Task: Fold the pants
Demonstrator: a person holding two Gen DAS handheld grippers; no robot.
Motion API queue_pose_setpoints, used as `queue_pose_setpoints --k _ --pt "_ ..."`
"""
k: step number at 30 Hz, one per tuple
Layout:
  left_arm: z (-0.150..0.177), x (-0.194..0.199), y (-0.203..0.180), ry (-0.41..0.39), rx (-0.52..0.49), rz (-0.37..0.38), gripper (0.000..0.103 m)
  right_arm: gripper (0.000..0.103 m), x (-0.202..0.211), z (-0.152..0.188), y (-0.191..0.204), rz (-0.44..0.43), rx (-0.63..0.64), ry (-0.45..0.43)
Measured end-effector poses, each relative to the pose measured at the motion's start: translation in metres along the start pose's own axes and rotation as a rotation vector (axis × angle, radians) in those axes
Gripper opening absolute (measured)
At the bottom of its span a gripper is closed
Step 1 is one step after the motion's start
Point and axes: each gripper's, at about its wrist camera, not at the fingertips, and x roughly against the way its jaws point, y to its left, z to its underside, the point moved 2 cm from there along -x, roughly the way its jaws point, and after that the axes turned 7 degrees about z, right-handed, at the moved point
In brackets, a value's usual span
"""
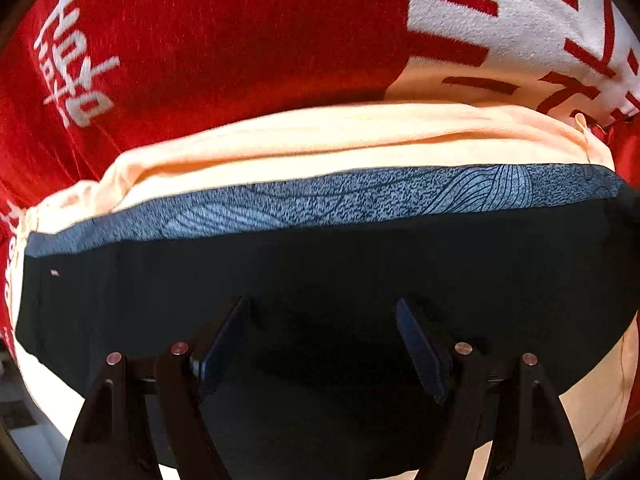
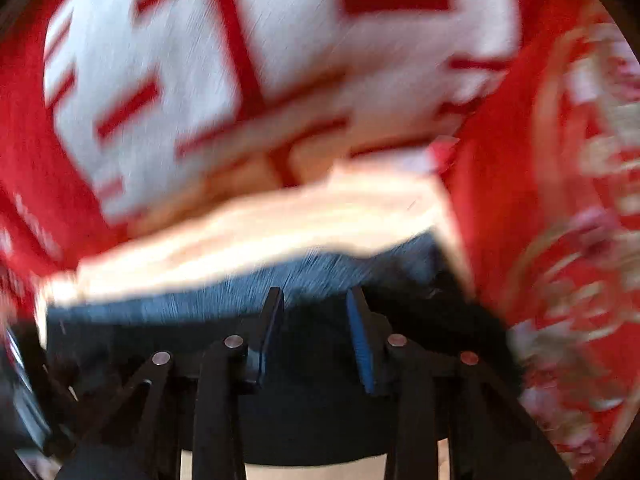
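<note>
The pants (image 1: 320, 272) are black with a blue-grey patterned band (image 1: 360, 200) along the far edge. They lie folded on top of a pale peach garment (image 1: 340, 140). My left gripper (image 1: 323, 308) is open, its fingers spread wide just above the black cloth, holding nothing. In the right wrist view, which is motion-blurred, the pants (image 2: 320, 400) fill the lower middle, with the peach garment (image 2: 260, 232) beyond. My right gripper (image 2: 315, 296) is open above the black cloth near the blue band, with nothing between its fingers.
A red blanket (image 1: 220, 40) with white lettering and large white characters (image 1: 520, 12) covers the surface under the clothes. In the right wrist view a red patterned cloth (image 2: 580, 200) with gold and pink motifs lies at the right.
</note>
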Motion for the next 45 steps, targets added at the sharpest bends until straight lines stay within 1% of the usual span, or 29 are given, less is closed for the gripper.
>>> queue_pose_setpoints --k 2,4,7,8,10,11,12,13,14,16,17,20,21,22,23,25,26,27,28,29,30,32,34,36,38,41,42,43,45 --pt "0.003 -0.002 0.002 -0.02 -0.004 -0.003 0.08 0.043 0.008 -0.008 -0.011 0.028 -0.035 -0.026" --pt "0.007 -0.003 0.003 -0.03 -0.003 -0.002 0.08 0.043 0.0 -0.011 -0.018 0.06 -0.025 0.017" --pt "0.01 -0.006 0.004 -0.034 0.009 -0.003 0.081 0.043 -0.024 -0.009 -0.026 0.15 -0.042 0.076" --pt "0.011 -0.006 0.005 -0.033 0.014 -0.001 0.081 0.041 -0.034 -0.008 -0.027 0.172 -0.054 0.101" --pt "0.013 -0.007 0.009 -0.031 0.022 0.005 0.081 0.038 -0.05 -0.009 -0.023 0.229 -0.027 0.125" --pt "0.017 -0.009 0.011 -0.032 0.024 0.007 0.081 0.032 -0.054 -0.012 -0.02 0.267 0.0 0.107" --pt "0.018 -0.01 0.012 -0.032 0.025 0.007 0.082 0.017 -0.055 -0.018 -0.018 0.296 0.015 0.083" --pt "0.02 -0.01 0.012 -0.033 0.025 0.002 0.083 0.015 -0.053 -0.026 -0.02 0.348 0.015 0.049" --pt "0.021 -0.011 0.013 -0.035 0.024 -0.005 0.086 0.015 -0.049 -0.032 -0.024 0.352 -0.013 0.015" --pt "0.023 -0.012 0.018 -0.038 0.029 0.002 0.087 0.015 -0.028 -0.042 -0.033 0.272 -0.103 -0.06" --pt "0.024 -0.012 0.021 -0.038 0.036 0.011 0.087 0.017 -0.019 -0.043 -0.033 0.228 -0.123 -0.074" --pt "0.025 -0.009 0.026 -0.024 0.044 0.014 0.087 0.034 0.004 -0.027 -0.024 0.088 -0.1 -0.04" --pt "0.025 -0.007 0.027 -0.021 0.041 0.011 0.087 0.037 0.01 -0.012 -0.017 0.05 -0.075 -0.032" --pt "0.027 -0.005 0.028 -0.02 0.034 0.007 0.087 0.037 0.01 0.0 -0.013 0.034 -0.045 -0.02" --pt "0.029 -0.005 0.028 -0.018 0.031 0.006 0.087 0.038 0.008 0.013 -0.009 0.033 -0.012 -0.001" --pt "0.033 -0.007 0.033 -0.01 0.029 0.01 0.087 0.038 -0.011 0.04 -0.005 0.088 0.062 0.054" --pt "0.033 -0.008 0.038 -0.01 0.03 0.016 0.087 0.038 -0.021 0.051 -0.006 0.122 0.076 0.084" --pt "0.036 -0.01 0.042 -0.008 0.029 0.023 0.091 0.036 -0.029 0.068 -0.012 0.139 0.071 0.106" --pt "0.037 -0.01 0.048 -0.004 0.026 0.015 0.094 0.035 -0.024 0.076 -0.018 0.112 0.054 0.064" --pt "0.04 -0.011 0.052 -0.001 0.023 0.005 0.096 0.035 -0.018 0.078 -0.023 0.135 0.05 0.046" --pt "0.042 -0.011 0.057 0.001 0.024 0.003 0.096 0.036 -0.012 0.08 -0.029 0.182 0.05 0.056" --pt "0.047 -0.009 0.071 0.013 0.038 0.001 0.096 0.038 -0.002 0.082 -0.043 0.14 -0.017 0.079" --pt "0.054 -0.006 0.081 0.027 0.052 -0.013 0.096 0.04 0.01 0.092 -0.064 0.059 -0.134 0.105" --pt "0.059 -0.002 0.09 0.037 0.063 -0.031 0.096 0.042 0.016 0.102 -0.078 0.023 -0.206 0.113" --pt "0.063 0.001 0.095 0.044 0.068 -0.049 0.096 0.044 0.016 0.114 -0.089 0.042 -0.249 0.106" --pt "0.058 0.007 0.089 0.028 0.061 -0.053 0.096 0.046 0.013 0.116 -0.091 0.07 -0.277 0.082" --pt "0.053 0.009 0.081 0.009 0.045 -0.039 0.096 0.046 0.01 0.117 -0.091 0.094 -0.293 0.078" --pt "0.048 0.01 0.074 -0.004 0.031 -0.027 0.096 0.046 0.013 0.107 -0.09 0.111 -0.308 0.074" --pt "0.032 0.01 0.044 -0.036 -0.012 0.023 0.096 0.046 0.017 0.112 -0.09 0.117 -0.344 0.05"
